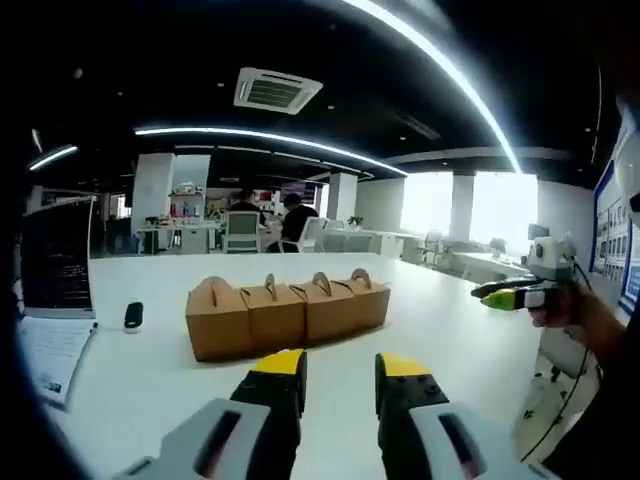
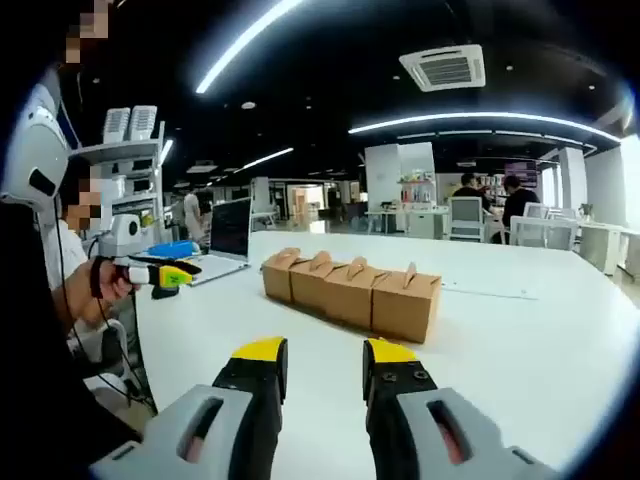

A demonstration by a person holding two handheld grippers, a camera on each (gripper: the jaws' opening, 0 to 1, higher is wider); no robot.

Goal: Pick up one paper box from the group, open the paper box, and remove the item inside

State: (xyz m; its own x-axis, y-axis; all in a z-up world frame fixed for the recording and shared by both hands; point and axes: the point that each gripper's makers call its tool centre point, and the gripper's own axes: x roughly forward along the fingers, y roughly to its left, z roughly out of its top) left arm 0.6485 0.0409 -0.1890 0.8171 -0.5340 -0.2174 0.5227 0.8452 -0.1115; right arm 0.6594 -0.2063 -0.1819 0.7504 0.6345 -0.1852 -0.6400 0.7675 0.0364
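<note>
Well beyond both tools, boxes.

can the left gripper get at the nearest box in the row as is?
Probably yes: left gripper is open, facing the row of paper boxes, with bare table between and nothing blocking.

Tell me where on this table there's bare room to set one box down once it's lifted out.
Widest bare patch: the white table between the row of paper boxes and the right tool. The strip between the boxes and the left tool is also free. Crowded: the edge by the laptop, papers and small black object.
</note>
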